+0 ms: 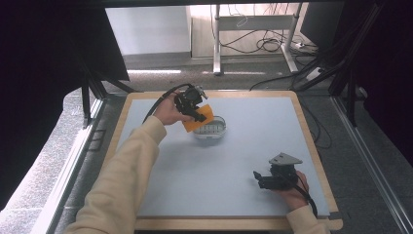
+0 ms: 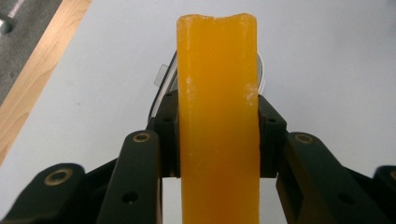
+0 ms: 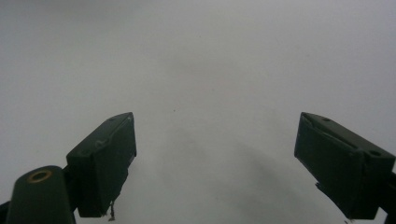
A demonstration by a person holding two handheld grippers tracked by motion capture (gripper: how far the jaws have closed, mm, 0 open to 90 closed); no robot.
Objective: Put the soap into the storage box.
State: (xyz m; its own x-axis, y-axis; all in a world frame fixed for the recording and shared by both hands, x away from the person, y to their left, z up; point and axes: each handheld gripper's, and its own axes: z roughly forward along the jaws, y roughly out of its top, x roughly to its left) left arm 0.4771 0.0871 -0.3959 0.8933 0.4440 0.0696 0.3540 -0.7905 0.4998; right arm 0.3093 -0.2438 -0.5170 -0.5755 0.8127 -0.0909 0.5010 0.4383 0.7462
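Observation:
An orange bar of soap (image 1: pixel 198 119) is clamped between the jaws of my left gripper (image 1: pixel 195 115), held tilted just above the left rim of a white soap dish (image 1: pixel 214 130) near the table's middle back. In the left gripper view the soap (image 2: pixel 218 121) stands upright between both pads (image 2: pixel 169 133), and part of the white dish (image 2: pixel 163 81) peeks out behind it. My right gripper (image 1: pixel 259 177) rests low at the front right of the table, its jaws wide apart. In the right gripper view its fingers (image 3: pixel 105 161) have only bare grey table between them.
The grey table top (image 1: pixel 243 146) has a wooden border (image 1: pixel 311 131). Beyond the far edge lie a desk frame (image 1: pixel 216 39) and loose cables (image 1: pixel 268 45) on the floor. A cream sleeve (image 1: pixel 126 170) crosses the left front of the table.

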